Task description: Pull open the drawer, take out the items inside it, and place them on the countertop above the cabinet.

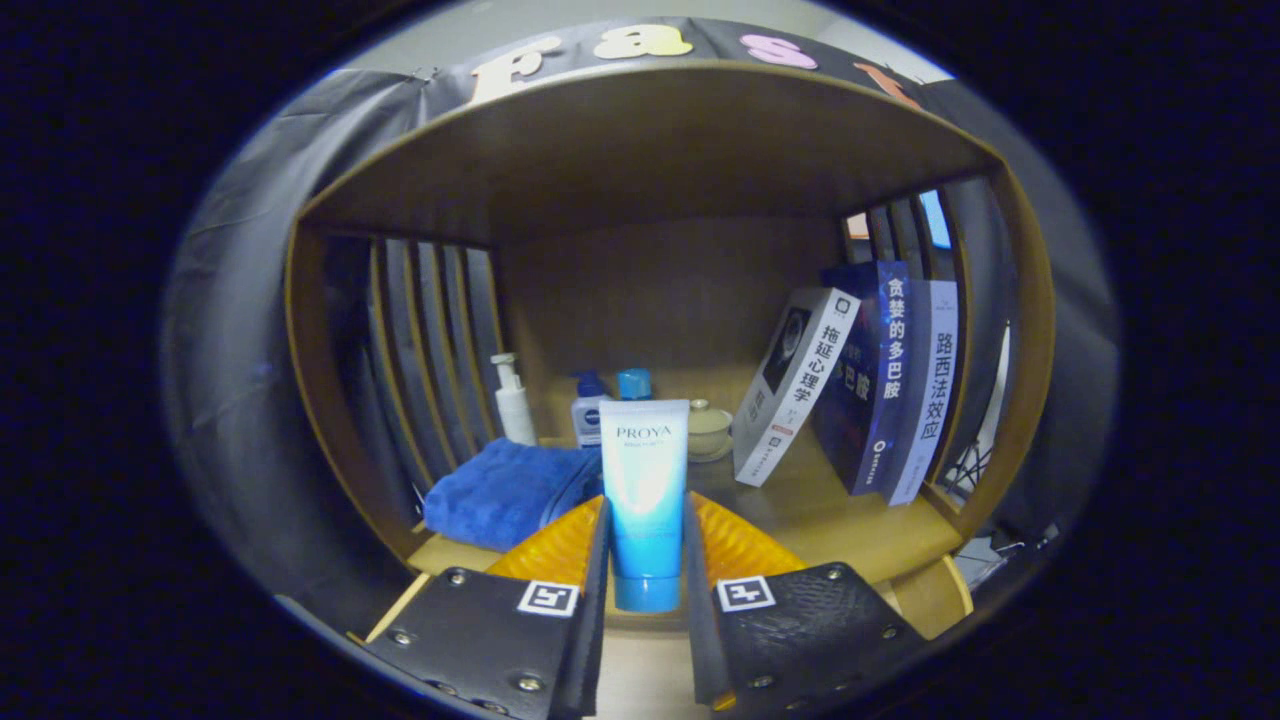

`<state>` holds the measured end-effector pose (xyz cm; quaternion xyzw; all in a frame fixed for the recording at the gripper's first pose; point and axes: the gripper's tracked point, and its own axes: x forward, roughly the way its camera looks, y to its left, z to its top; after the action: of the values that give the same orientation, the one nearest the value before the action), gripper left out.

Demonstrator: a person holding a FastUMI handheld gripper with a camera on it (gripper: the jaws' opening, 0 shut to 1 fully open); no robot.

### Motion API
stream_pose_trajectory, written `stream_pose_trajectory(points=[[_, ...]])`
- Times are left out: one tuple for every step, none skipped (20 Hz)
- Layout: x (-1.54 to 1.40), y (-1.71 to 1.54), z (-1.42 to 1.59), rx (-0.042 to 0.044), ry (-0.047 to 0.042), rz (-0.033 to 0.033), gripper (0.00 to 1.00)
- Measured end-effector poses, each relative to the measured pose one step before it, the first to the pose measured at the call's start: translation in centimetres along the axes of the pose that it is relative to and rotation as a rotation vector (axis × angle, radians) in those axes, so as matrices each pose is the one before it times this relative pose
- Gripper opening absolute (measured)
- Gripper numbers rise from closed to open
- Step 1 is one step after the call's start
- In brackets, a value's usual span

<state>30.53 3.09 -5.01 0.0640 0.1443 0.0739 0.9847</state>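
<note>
Wooden shelf nook (800, 510), tube (645, 500) held up in front of it.
Gripper (645, 545) is clamped on the tube, cap down, both fingers pressing its sides; blue towel (505, 490) left, bottles (600, 405) behind, leaning books (860, 390) right.

On my wooden countertop (800, 510) lie a folded blue towel (505, 492), pump bottle (513, 402), two small bottles, a lidded jar (708, 428), three leaning books (870, 390).

My gripper (645, 545) clamps the tube (645, 490).

Close, level view into shelf (860, 545)
</note>
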Motion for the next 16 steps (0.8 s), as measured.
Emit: stream_pose_trajectory(points=[[1.237, -0.720, -0.381, -0.00977, 0.01486, -0.02646, 0.36], [1.005, -0.558, -1.032, -0.01020, 0.02134, -0.02448, 0.36], [1.112, -0.299, -1.005, -0.00390, 0.01720, -0.01696, 0.36], [0.927, -0.122, -1.163, -0.01239, 0.02412, -0.00373, 0.36], [0.828, -0.205, -1.148, -0.00975, 0.02094, -0.00791, 0.36], [0.835, -0.232, -1.169, 0.00115, 0.02443, -0.00761, 0.38], [0.847, 0.092, -0.826, 0.01876, 0.01660, 0.00003, 0.39], [0.586, 0.091, -0.928, 0.01949, 0.01659, -0.00200, 0.39], [0.654, -0.045, -0.828, 0.02014, 0.00976, -0.00475, 0.39], [0.194, 0.137, -0.115, 0.01983, -0.01797, 0.00499, 0.40], [0.507, 0.027, 0.319, 0.01093, -0.03670, -0.00590, 0.43], [0.137, 0.087, -0.131, -0.00094, -0.01158, 0.00226, 0.45], [0.032, 0.556, 0.354, -0.00167, -0.01687, 0.01391, 0.56], [-0.047, -0.224, 0.080, -0.00939, -0.00938, -0.02270, 0.67], [-0.470, -0.134, 0.438, -0.00419, -0.00815, -0.01711, 0.78], [-0.186, 0.207, 0.315, -0.00208, -0.00861, -0.00828, 0.89]])
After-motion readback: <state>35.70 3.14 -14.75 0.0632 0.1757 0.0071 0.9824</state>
